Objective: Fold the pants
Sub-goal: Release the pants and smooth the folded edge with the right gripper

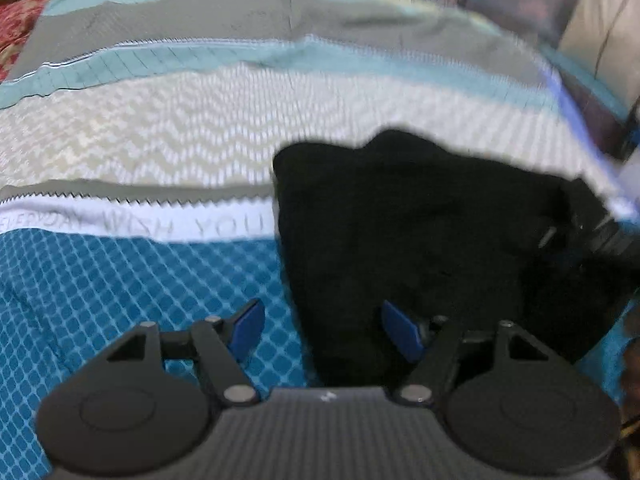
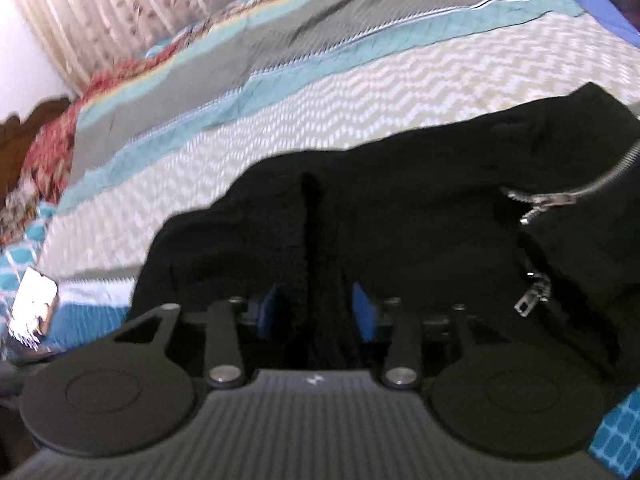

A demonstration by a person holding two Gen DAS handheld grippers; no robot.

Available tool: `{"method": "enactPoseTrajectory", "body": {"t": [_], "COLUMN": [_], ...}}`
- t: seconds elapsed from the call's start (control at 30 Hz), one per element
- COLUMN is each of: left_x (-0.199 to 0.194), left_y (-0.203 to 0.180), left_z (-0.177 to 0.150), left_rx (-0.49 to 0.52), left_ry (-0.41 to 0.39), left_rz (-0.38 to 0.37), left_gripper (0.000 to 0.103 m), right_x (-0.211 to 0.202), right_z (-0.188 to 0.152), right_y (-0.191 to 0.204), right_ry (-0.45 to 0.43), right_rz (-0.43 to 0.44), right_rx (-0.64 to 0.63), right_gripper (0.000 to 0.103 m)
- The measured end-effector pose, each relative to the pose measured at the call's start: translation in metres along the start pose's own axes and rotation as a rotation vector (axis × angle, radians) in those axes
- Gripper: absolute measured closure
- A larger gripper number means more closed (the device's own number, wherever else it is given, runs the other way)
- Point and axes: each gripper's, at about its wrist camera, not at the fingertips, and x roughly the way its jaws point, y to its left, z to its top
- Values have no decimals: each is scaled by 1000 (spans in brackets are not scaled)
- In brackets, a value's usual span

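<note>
The left gripper (image 1: 323,330) is seen with its 2 blue pads spread apart, nothing pinched, one pad over the blue checked patch and the other over the black pants (image 1: 420,232). On the right gripper (image 2: 316,310), a bunched fold of the pants (image 2: 380,208) sits between the blue pads; whether it's actually clamped can't be told, too dark and blurry. The pants are heaped on the striped bedspread (image 1: 160,136), silver zipper (image 2: 560,200) exposed. A curtain (image 2: 120,8) is seen behind.
</note>
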Motion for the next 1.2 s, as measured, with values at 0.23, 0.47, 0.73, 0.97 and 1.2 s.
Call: {"method": "enactPoseTrajectory", "body": {"t": [0.23,0.47,0.73,0.97,1.2], "left_x": [7,10,-5,-36,-43], "left_y": [-3,-4,-6,-12,-23], "left_z": [-13,-12,-3,5,13], "left_rx": [76,99,47,-2,-4], "left_ry": [13,-1,42,37,36], "left_rz": [78,117,145,132,141], "left_gripper": [26,22,24,24,23], "right_x": [-15,22,-6,-49,-70], "right_z": [-4,-37,-34,-31,-27], "right_y": [20,15,-4,-27,-65], "right_ry": [-43,77,81,21,-29], "right_rz": [163,124,158,176,118], "right_rx": [-118,-234,-172,-92,1], "right_gripper": [57,75,74,64,62]}}
